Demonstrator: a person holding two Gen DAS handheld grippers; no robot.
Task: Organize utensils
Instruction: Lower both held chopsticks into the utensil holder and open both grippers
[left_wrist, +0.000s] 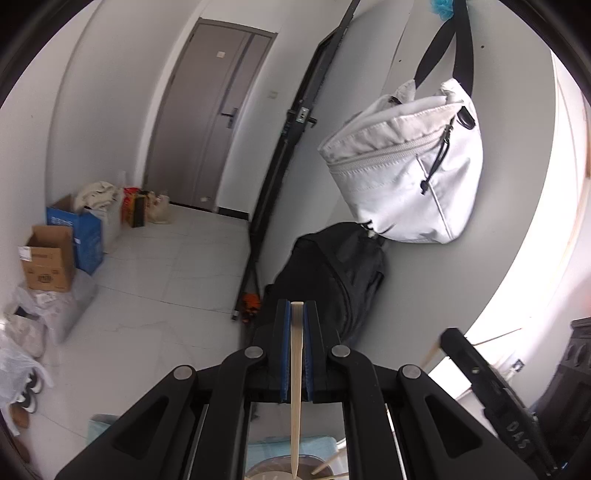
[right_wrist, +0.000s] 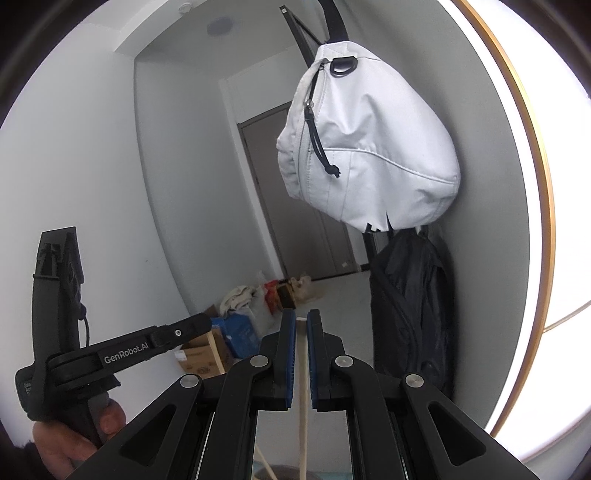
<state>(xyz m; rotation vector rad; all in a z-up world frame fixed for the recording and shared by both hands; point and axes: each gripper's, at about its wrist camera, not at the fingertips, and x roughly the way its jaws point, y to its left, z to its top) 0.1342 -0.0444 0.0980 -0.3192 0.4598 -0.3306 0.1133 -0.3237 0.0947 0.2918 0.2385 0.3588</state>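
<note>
Bamboo-pale chopstick (left_wrist: 297, 387) is clamped between my left gripper (left_wrist: 296, 308) pads, upright, slim and flat-sided, its lower tip over a bowl rim (left_wrist: 275, 469) at the frame's bottom edge. My right gripper (right_wrist: 301, 317) is clenched on a second pale chopstick (right_wrist: 303, 406), also upright. So I count two held, one per gripper, plus loose sticks (left_wrist: 325, 466) low in both views; count unclear. Open tiled floor (left_wrist: 166, 266) lies ahead left. Tighter on the right: white bag (left_wrist: 406, 166) and black backpack (left_wrist: 332, 280) against the wall.
</note>
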